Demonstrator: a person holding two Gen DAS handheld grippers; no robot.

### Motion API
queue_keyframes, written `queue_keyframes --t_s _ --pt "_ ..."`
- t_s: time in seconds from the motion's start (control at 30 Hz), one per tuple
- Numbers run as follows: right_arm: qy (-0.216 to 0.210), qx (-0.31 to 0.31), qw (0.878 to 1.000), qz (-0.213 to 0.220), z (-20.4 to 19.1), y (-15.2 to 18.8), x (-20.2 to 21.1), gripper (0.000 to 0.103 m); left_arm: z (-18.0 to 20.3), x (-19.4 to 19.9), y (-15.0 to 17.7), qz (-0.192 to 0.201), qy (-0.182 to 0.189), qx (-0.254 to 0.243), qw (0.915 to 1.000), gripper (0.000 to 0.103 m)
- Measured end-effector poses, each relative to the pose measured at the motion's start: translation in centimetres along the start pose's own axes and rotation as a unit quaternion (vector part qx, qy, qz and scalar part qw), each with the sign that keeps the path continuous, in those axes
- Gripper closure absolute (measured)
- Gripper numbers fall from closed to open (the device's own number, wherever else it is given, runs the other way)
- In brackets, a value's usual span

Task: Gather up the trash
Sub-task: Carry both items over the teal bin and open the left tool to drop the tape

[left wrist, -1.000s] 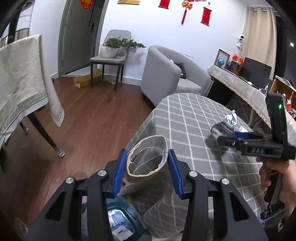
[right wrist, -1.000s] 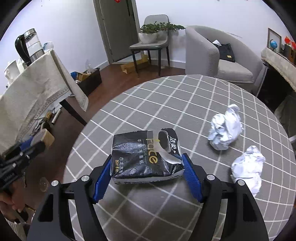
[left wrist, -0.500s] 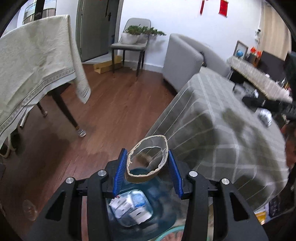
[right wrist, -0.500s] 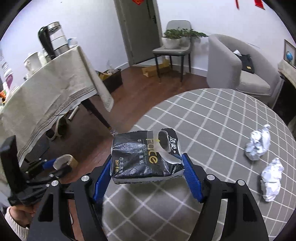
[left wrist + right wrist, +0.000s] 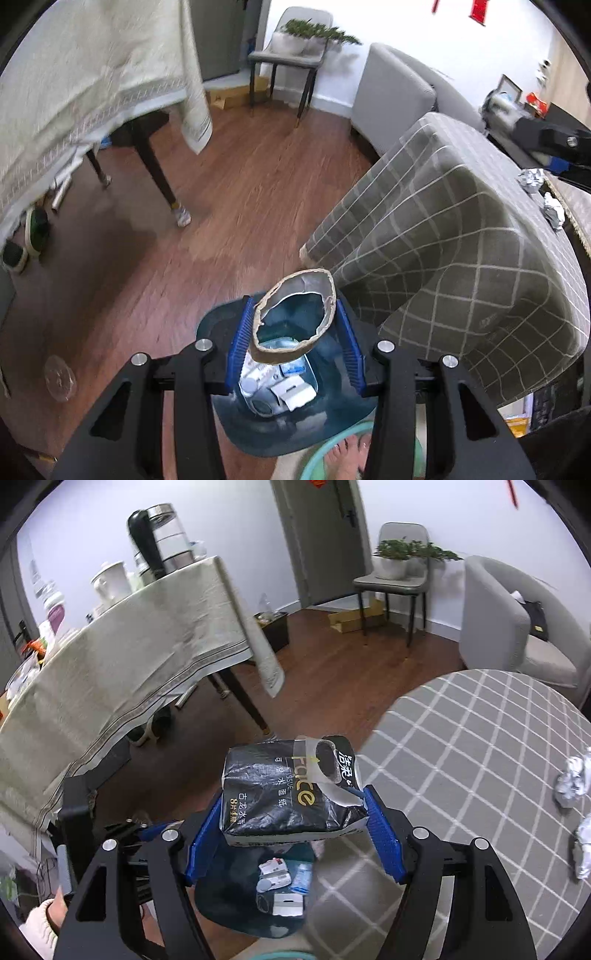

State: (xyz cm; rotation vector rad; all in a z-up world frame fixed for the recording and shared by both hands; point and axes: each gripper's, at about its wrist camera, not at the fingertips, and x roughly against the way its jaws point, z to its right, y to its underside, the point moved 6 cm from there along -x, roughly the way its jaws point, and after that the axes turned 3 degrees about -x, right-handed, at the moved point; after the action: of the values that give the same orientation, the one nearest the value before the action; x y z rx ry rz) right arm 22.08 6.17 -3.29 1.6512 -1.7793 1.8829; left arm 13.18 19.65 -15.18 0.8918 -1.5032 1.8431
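My left gripper is shut on a torn cardboard tape ring, held above the dark teal trash bin, which has several bits of packaging in it. My right gripper is shut on a black tissue pack at the edge of the checked round table, with the bin showing under the pack. Two crumpled foil balls lie on the table at the far right. The left gripper's body shows at the lower left of the right wrist view.
A table under a beige cloth, bearing a kettle, stands across the wooden floor. Behind are a grey armchair and a chair with a plant. A person's bare foot is beside the bin.
Both grippers have swung off the checked table toward the bin, each keeping its load. The left one has sunk over the bin. The bin has come into the right wrist view.
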Motion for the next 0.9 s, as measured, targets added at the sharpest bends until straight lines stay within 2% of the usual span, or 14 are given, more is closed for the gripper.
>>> queue_keyframes --t_s 0.33,0.5,0.67,0.9 --pt "-0.012 0.016 0.999 -0.034 -3.5 1.2 -3.0 0.03 -4.8 -5.1 4.4 -0.091 -0.024 0.023 0.9953 0.056" --pt "-0.023 0.013 0.998 -0.061 -4.7 2.4 -5.5 0.03 -5.7 -6.3 5.8 -0.12 -0.01 0.043 0.9918 0.056" --pt "-0.014 0.02 0.995 -0.092 -5.3 3.9 -8.0 0.03 -4.7 -8.2 7.4 -0.16 0.032 0.057 0.9851 0.056" --pt "-0.003 0.019 0.99 -0.143 -5.1 6.3 -11.5 0.03 -4.8 -11.1 9.8 -0.221 0.035 0.075 0.9719 0.055"
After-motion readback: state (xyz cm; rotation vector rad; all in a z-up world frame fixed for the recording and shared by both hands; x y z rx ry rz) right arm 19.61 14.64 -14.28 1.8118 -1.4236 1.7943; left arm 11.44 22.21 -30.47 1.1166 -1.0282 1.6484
